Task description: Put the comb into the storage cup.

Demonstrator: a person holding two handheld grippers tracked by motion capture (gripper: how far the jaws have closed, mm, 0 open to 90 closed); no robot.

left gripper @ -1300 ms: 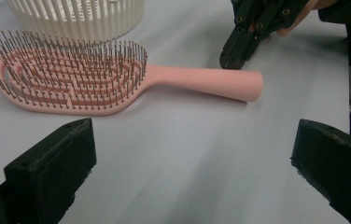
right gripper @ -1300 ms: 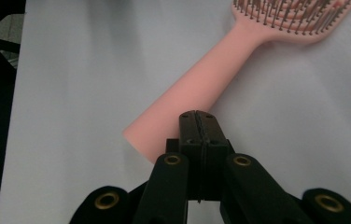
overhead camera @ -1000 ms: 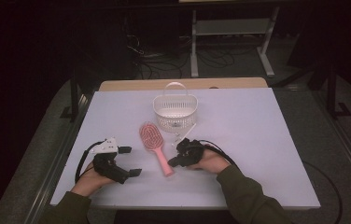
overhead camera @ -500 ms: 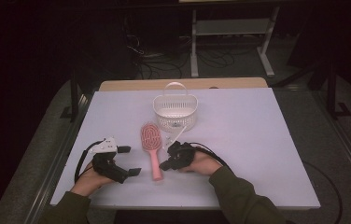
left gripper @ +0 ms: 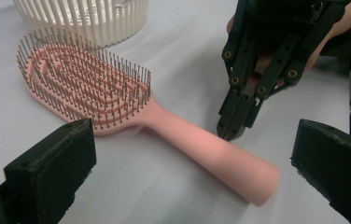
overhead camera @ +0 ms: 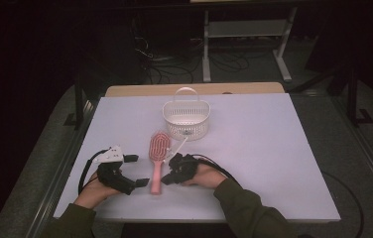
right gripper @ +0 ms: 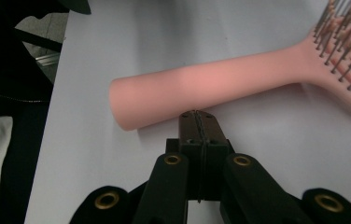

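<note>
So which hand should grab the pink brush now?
Probably the left. The left gripper has its jaws wide open on either side of the pink brush handle. The right gripper is shut, with its tip against the handle, so it would have to open first.

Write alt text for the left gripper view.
A pink plastic hairbrush lies bristles-up on a white table, the shut right hand-held gripper at its handle. The left hand-held gripper stands open in front; a cream slatted basket sits behind.

The hairbrush point(left gripper: 173, 126) looks like smooth matt pink plastic; the basket point(overhead camera: 186, 117) is slatted cream plastic on a matt white surface point(overhead camera: 274, 148).
</note>
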